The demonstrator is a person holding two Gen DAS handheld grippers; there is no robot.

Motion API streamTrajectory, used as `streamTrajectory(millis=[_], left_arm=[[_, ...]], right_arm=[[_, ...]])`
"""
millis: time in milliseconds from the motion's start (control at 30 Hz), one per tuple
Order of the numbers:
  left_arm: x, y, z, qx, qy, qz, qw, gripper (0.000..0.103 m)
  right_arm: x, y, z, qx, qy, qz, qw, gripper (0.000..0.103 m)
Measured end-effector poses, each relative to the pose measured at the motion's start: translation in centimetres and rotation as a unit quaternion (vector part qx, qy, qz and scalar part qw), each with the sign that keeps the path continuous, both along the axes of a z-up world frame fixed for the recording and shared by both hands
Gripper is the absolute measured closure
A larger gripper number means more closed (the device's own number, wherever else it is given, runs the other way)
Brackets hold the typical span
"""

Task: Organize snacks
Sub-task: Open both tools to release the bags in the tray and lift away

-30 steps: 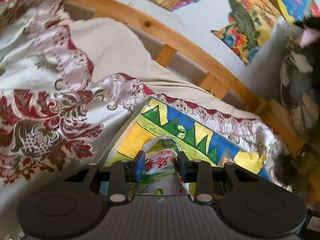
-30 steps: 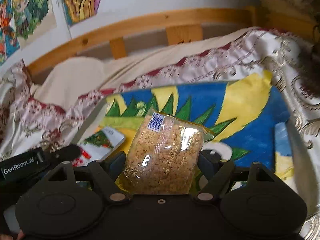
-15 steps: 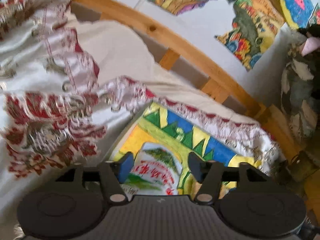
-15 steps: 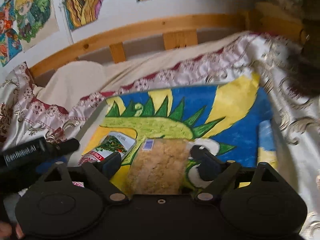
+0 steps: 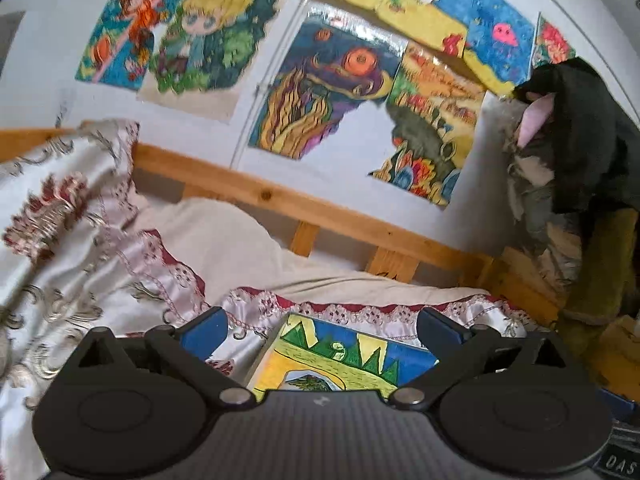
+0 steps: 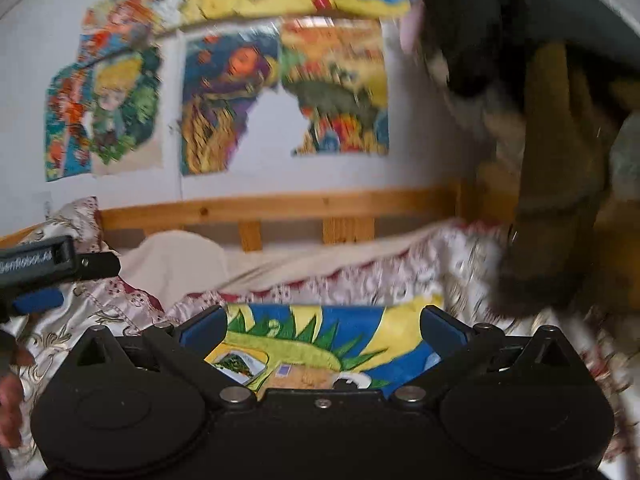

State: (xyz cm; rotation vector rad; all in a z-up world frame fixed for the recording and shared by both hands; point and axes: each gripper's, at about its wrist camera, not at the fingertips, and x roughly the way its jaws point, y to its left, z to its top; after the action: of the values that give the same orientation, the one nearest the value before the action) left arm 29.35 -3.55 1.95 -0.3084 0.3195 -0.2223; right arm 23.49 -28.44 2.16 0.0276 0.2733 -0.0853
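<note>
Both grippers are spread wide and still opening, with nothing pinched in either one. The left gripper has only bedspread and the top edge of the painted board showing between its blue pads. The right gripper hangs over that same board, fingers clear of everything.

The snacks are lying on the board. From the right wrist, the granola-looking clear packet peeks out at 6 o'clock just above the gripper body, with the green-and-white packet just beside it at about 7. The left wrist only catches a sliver of that green packet and misses the granola one entirely.

Only the right view shows the other gripper, at 9 o'clock, and part of a hand at 8. The left view is sharper on the drawings above the wooden bed rail.
</note>
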Motion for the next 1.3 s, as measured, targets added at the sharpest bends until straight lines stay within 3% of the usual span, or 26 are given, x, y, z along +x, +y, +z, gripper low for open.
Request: streamTrajectory(millis=[200, 633, 833, 1000, 1133, 1300], left_arm=[[-5.1, 0.6, 0.7, 0.005, -0.001, 0.004, 1.0, 0.001], [-15.7, 2.3, 0.4, 0.06, 0.023, -0.002, 0.9979, 0.0], [-18.8, 2.0, -0.1, 0.086, 0.043, -0.007, 0.9953, 0.0], [-20.4, 1.6, -1.2, 0.124, 0.083, -0.008, 0.9888, 0.0], [-20.5, 1.5, -2.4, 0.131, 0.132, -0.011, 0.9825, 0.0], [-20.3, 1.6, -3.5, 0.144, 0.169, -0.007, 0.975, 0.0]], right_arm=[[-5.5, 0.7, 1.1, -0.016, -0.032, 0.015, 0.999, 0.001], [-14.4, 1.1, 0.7, -0.004, 0.005, 0.019, 1.0, 0.001], [-17.4, 2.0, 0.1, -0.004, 0.022, 0.027, 0.999, 0.001], [-18.6, 2.6, 0.1, -0.023, 0.02, 0.017, 0.999, 0.001], [-17.3, 2.2, -0.8, -0.025, 0.078, 0.007, 0.997, 0.001], [-14.9, 1.8, -2.8, -0.01, 0.18, -0.006, 0.984, 0.001]])
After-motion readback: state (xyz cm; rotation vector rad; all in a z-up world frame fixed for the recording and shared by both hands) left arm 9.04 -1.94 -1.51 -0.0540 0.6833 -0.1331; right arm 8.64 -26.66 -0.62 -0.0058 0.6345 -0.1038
